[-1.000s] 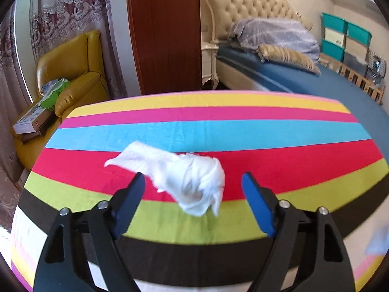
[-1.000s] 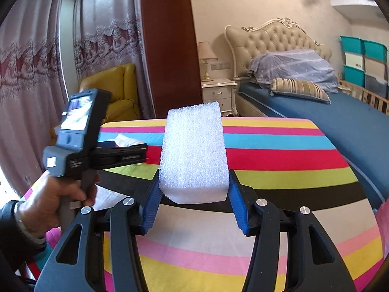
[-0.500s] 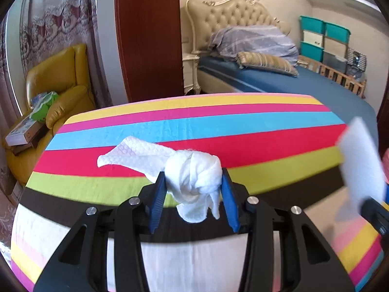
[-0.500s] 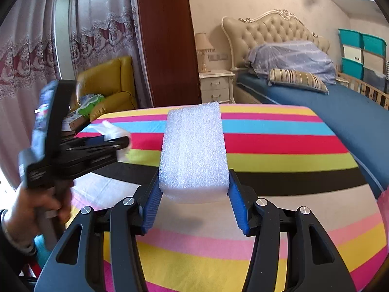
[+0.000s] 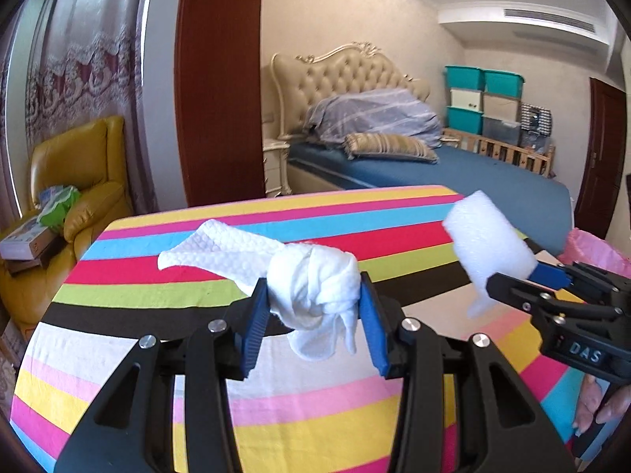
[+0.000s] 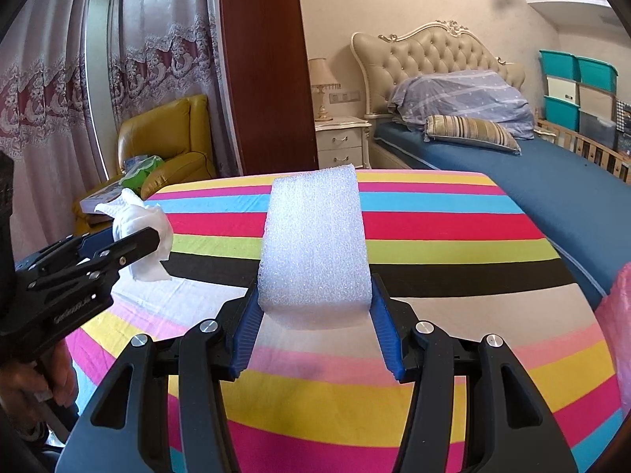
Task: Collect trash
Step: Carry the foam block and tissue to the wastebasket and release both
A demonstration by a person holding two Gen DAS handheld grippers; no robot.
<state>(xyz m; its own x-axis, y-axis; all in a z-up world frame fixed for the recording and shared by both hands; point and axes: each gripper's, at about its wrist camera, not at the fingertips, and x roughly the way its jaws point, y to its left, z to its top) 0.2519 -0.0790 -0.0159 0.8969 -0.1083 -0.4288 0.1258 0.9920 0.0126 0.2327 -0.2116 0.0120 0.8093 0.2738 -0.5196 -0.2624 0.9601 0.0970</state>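
Note:
My left gripper (image 5: 313, 299) is shut on a crumpled white paper towel (image 5: 311, 280) and holds it above the striped table (image 5: 197, 276); a loose flap sticks out to the left. My right gripper (image 6: 315, 303) is shut on a white foam block (image 6: 315, 240), also lifted above the table. In the left wrist view the foam block (image 5: 487, 244) and right gripper (image 5: 508, 282) show at the right. In the right wrist view the paper towel (image 6: 144, 228) and left gripper (image 6: 134, 246) show at the left.
A pink bag (image 5: 595, 246) sits at the table's right edge, also in the right wrist view (image 6: 615, 307). A yellow armchair (image 5: 79, 173) with boxes stands at the left. A bed (image 6: 512, 165), nightstand (image 6: 343, 142) and wooden door panel (image 5: 219, 79) lie behind the table.
My left gripper closed on the paper towel and lifted it off the table, moving back and up. My right gripper kept holding the foam block and drew nearer to the left one.

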